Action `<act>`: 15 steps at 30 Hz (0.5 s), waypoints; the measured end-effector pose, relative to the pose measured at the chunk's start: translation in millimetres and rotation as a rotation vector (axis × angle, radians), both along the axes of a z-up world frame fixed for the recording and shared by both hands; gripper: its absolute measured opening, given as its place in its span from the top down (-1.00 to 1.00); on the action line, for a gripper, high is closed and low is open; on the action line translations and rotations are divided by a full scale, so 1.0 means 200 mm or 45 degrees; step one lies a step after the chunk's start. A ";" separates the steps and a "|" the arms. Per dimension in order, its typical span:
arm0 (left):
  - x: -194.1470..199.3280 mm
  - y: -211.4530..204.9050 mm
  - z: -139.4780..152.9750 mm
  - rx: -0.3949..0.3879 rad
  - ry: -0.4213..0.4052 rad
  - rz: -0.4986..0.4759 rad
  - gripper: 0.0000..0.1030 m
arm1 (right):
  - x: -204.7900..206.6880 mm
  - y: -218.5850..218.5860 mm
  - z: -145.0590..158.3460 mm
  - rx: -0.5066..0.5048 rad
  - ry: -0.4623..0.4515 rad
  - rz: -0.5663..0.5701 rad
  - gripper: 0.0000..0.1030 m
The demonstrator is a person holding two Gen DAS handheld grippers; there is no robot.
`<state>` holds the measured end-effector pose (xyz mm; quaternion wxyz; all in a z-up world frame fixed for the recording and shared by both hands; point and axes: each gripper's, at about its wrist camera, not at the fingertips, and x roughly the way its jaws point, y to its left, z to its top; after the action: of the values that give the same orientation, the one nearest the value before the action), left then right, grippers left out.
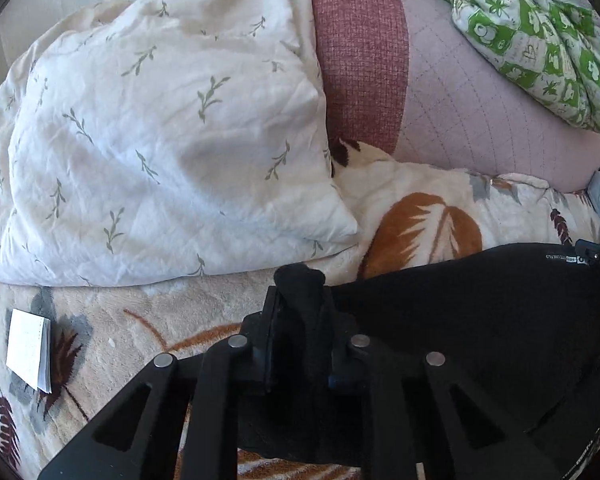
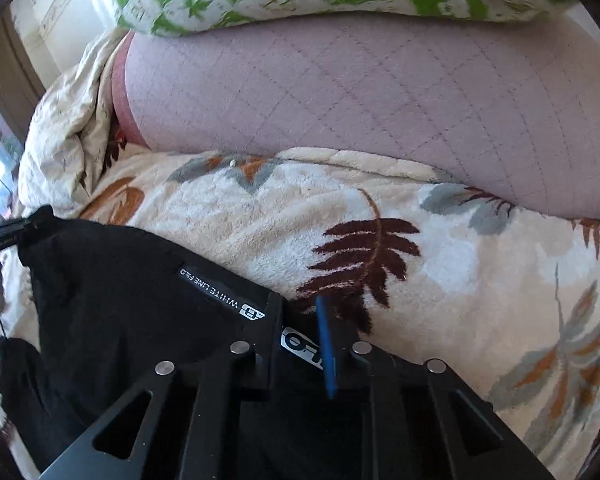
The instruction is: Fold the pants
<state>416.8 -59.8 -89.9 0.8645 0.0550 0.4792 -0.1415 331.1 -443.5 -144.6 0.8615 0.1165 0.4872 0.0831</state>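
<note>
Both grippers (image 1: 298, 304) (image 2: 300, 320) pinch stretched black pants (image 1: 480, 312).

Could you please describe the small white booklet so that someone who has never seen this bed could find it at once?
Start at the big white pillow with green sprigs lying on the leaf-patterned blanket. Just in front of its near edge, towards the left, lies the small white booklet. It is the only flat, paper, hard-cornered thing there; everything around it is soft cloth.
</note>
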 end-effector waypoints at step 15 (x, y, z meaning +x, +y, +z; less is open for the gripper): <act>-0.11 0.09 0.15 -0.106 -0.067 -0.020 0.68 | 0.12 0.07 -0.08 -0.035 0.091 0.149 -0.58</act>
<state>395.6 -42.5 -59.4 0.8772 0.0266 0.4495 -0.1665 354.8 -429.9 -161.2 0.8387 0.0788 0.5248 0.1226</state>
